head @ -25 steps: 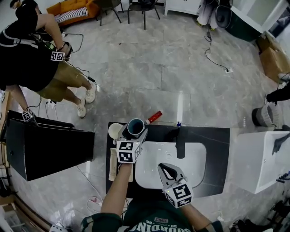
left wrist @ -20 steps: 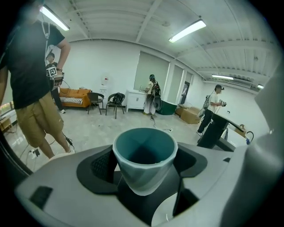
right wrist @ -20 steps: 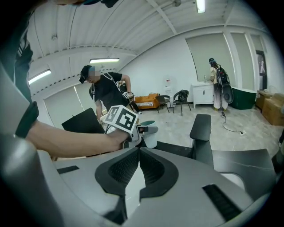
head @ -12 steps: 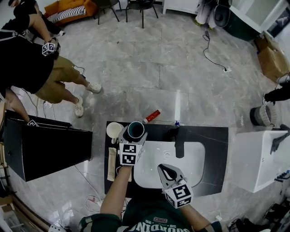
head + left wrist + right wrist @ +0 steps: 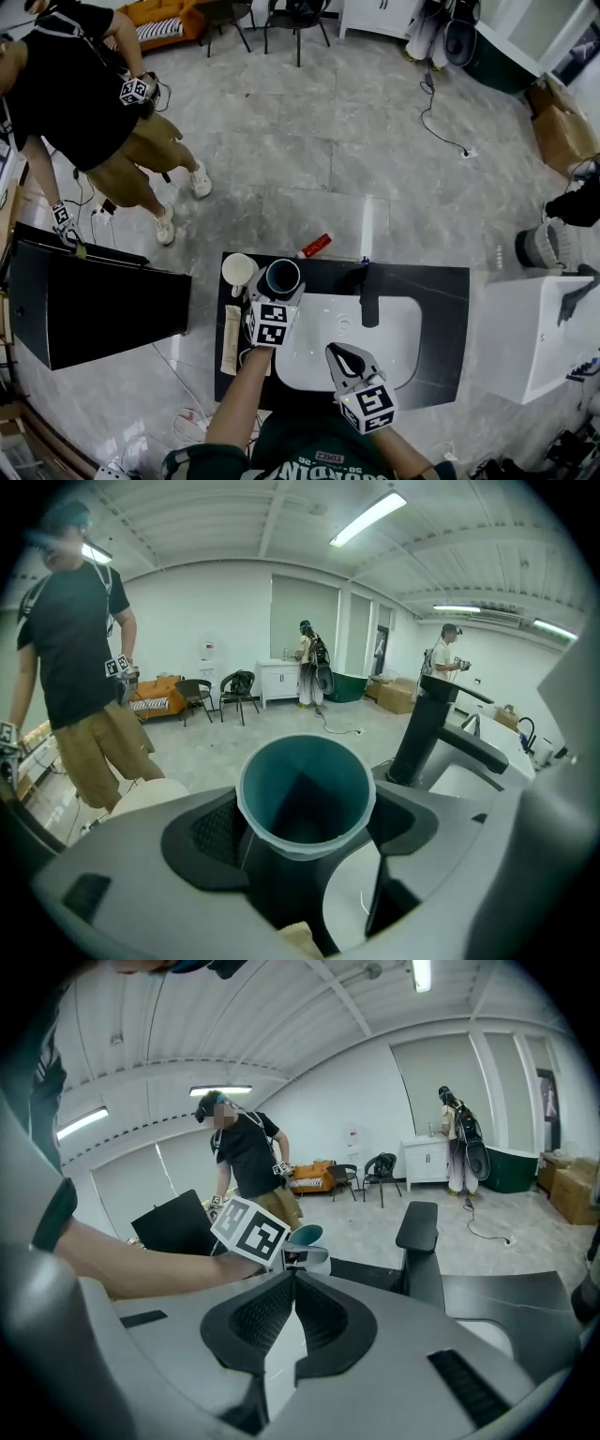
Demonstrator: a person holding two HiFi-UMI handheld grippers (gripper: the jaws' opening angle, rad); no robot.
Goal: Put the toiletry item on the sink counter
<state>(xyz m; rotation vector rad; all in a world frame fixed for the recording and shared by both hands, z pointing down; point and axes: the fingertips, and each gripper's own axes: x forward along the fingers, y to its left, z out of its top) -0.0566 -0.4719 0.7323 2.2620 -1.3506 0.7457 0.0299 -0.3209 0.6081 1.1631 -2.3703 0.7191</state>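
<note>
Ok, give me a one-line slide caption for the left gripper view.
Left gripper shut on a teal cup, with the black faucet to its right.

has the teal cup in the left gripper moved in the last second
Yes, slightly: in the head view, against the white cup beside it, the teal cup has come down the picture, away from the sink counter's back edge.

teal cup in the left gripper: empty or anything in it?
Empty, as far as shown: the left gripper view looks into the teal cup and shows only bare teal walls and shadow.
</note>
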